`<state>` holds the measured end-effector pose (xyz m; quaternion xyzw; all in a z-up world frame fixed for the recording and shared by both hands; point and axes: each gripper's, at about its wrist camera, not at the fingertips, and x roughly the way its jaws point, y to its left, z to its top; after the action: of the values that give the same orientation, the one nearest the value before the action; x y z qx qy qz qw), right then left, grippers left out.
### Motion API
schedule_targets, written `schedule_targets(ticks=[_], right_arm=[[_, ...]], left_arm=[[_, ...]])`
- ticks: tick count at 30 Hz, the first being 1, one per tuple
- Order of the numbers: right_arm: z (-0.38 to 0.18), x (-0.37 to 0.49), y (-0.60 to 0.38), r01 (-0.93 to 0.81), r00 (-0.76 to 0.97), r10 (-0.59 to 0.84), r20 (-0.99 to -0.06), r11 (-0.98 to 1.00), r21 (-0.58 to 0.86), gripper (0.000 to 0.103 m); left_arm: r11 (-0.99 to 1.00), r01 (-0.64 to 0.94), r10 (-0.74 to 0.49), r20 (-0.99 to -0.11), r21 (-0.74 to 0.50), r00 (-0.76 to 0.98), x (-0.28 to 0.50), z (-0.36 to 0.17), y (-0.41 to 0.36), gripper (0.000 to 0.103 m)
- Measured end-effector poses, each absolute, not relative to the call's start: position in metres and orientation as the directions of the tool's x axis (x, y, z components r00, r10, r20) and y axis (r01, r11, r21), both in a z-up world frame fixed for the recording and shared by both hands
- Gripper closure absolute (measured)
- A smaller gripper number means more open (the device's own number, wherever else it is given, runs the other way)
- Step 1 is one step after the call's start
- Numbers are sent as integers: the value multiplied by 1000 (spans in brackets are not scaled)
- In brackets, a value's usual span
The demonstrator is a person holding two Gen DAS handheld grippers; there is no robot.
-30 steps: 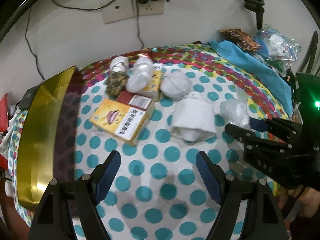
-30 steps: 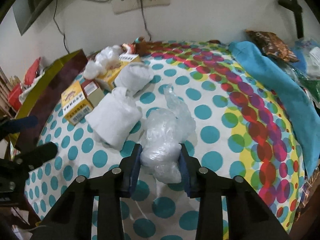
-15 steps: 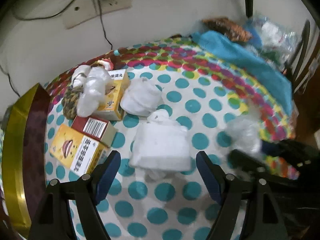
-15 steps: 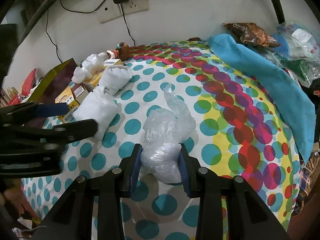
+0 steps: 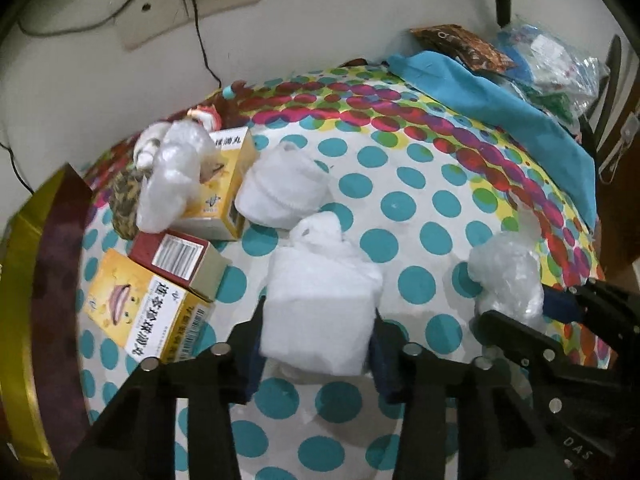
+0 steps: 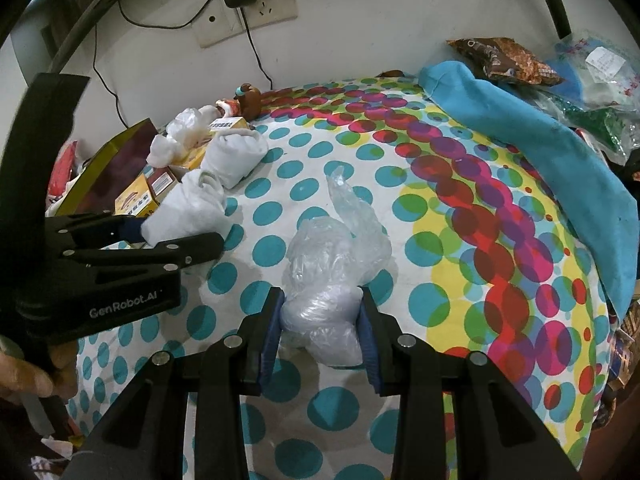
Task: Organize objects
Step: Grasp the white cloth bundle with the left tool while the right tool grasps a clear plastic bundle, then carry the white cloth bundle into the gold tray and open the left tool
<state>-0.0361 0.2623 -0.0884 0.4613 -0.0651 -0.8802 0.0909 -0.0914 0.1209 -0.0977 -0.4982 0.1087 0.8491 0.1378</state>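
Observation:
My left gripper (image 5: 316, 344) is shut on a white wrapped bundle (image 5: 320, 304) lying on the dotted tablecloth (image 5: 408, 200); it also shows in the right wrist view (image 6: 184, 216). My right gripper (image 6: 320, 328) is shut on a clear crumpled plastic bag (image 6: 328, 280), which shows at the right of the left wrist view (image 5: 506, 280). A second white bundle (image 5: 280, 192), a yellow box (image 5: 148, 308), a red box (image 5: 176, 256), another yellow box (image 5: 228, 184) and a clear bag (image 5: 172, 176) lie behind.
A gold and maroon box lid (image 5: 28, 320) stands along the left table edge. A blue cloth (image 6: 540, 152), snack packet (image 6: 508, 60) and plastic bags (image 6: 596, 76) crowd the far right. A wall socket with cables (image 6: 248, 4) is behind.
My left gripper moved forward and closed on the white wrapped bundle. My right gripper stayed shut on the plastic bag, and the left gripper came closer in its view.

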Motion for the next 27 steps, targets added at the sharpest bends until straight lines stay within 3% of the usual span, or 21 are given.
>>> schedule_targets(ticks=[14, 27], right_arm=[[-69, -25, 255, 106, -587, -185, -788, -983, 152, 69], [-68, -16, 240, 107, -581, -175, -795, -985, 139, 69]], left_arm=[[-948, -311, 112, -839, 71, -532, -52, -54, 95, 67], [-989, -117, 2, -796, 86, -606, -12, -19, -13, 67]])
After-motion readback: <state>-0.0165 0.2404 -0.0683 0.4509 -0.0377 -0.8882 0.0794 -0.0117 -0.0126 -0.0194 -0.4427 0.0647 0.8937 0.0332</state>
